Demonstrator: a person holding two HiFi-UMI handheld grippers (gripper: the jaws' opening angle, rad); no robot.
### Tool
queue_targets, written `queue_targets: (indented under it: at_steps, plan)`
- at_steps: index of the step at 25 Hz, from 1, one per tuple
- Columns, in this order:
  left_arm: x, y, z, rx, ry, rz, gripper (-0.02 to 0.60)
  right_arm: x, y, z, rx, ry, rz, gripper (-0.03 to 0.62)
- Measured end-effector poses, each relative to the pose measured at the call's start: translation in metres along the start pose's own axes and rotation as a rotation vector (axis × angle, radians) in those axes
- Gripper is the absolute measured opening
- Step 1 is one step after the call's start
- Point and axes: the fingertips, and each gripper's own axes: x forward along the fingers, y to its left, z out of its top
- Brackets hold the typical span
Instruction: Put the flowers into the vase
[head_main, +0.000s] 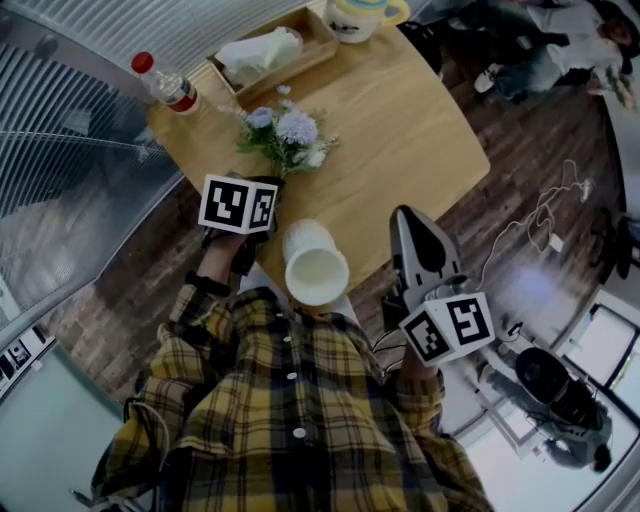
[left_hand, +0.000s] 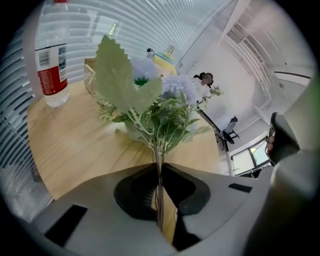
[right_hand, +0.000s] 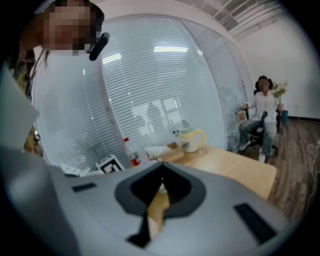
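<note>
Plaid shirt (head_main: 290, 400) up close, both forearms out. Left gripper (left_hand: 159, 172) tips steeply down, jaws pinched on the flowers' (head_main: 288, 135) stems, blooms over the table (head_main: 410, 130) beyond the white vase (head_main: 315, 265). Right gripper (right_hand: 161, 172) points gently down beside the vase, jaws together, empty.

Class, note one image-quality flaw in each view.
Head view: dim, with glare on the floor at lower right. Left gripper view: fisheye curves the blinds, though the flowers stay sharp. Right gripper view: soft throughout, mug blurred.
</note>
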Motion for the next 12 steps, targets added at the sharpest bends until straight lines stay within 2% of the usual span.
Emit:
queue_targets:
  at_steps: [6, 12]
  plan:
    - [-0.009, -0.004, 0.007, -0.001, -0.043, -0.041, 0.025, 0.002, 0.002, 0.001, -0.007, -0.002, 0.01, 0.012]
    - [-0.034, -0.014, 0.025, -0.014, -0.144, -0.092, 0.023, -0.001, 0.003, 0.006, -0.017, -0.017, 0.012, 0.012]
